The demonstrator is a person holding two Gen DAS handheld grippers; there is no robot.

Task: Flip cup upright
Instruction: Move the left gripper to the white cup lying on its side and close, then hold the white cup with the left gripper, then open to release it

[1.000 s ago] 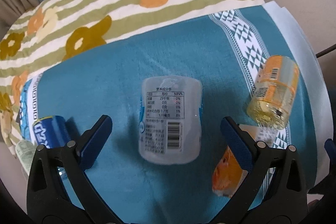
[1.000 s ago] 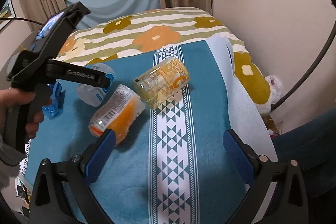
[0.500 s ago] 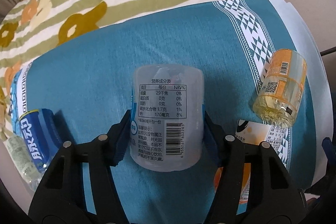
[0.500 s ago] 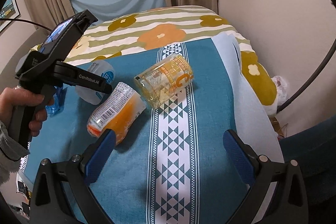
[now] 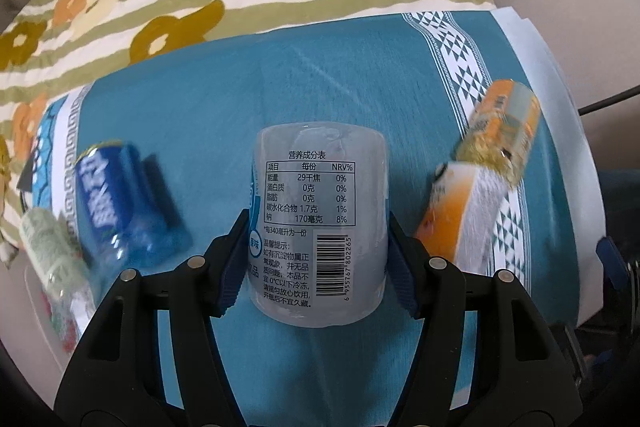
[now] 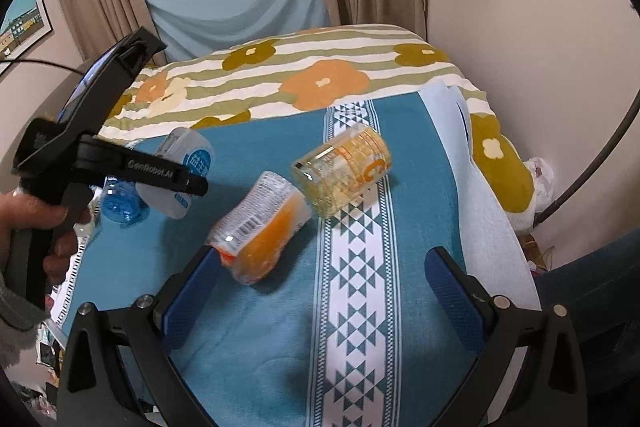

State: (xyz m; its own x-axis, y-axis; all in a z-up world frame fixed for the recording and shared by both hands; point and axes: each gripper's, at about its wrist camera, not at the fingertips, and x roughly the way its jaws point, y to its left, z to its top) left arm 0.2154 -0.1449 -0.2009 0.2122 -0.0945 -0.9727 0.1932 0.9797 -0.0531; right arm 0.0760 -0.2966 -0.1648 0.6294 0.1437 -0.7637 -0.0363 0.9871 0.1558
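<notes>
A frosted white cup [image 5: 320, 223] with a printed nutrition label is held in my left gripper [image 5: 316, 263], whose blue pads press both its sides; it is raised off the teal cloth [image 5: 248, 99]. In the right wrist view the same cup [image 6: 182, 167] shows in the left gripper, tilted above the cloth. My right gripper [image 6: 320, 291] is open and empty, low over the cloth near its front.
An orange-and-white cup [image 6: 260, 239] and a clear yellow-orange cup [image 6: 344, 171] lie on their sides mid-cloth. A blue cup [image 5: 124, 203] and a pale green one [image 5: 52, 259] lie at the left. A flowered striped quilt [image 6: 300, 71] lies behind; wall to the right.
My left gripper closed on the frosted cup and lifted it off the cloth; the other cups now look further below. The right gripper stayed open and nearly still.
</notes>
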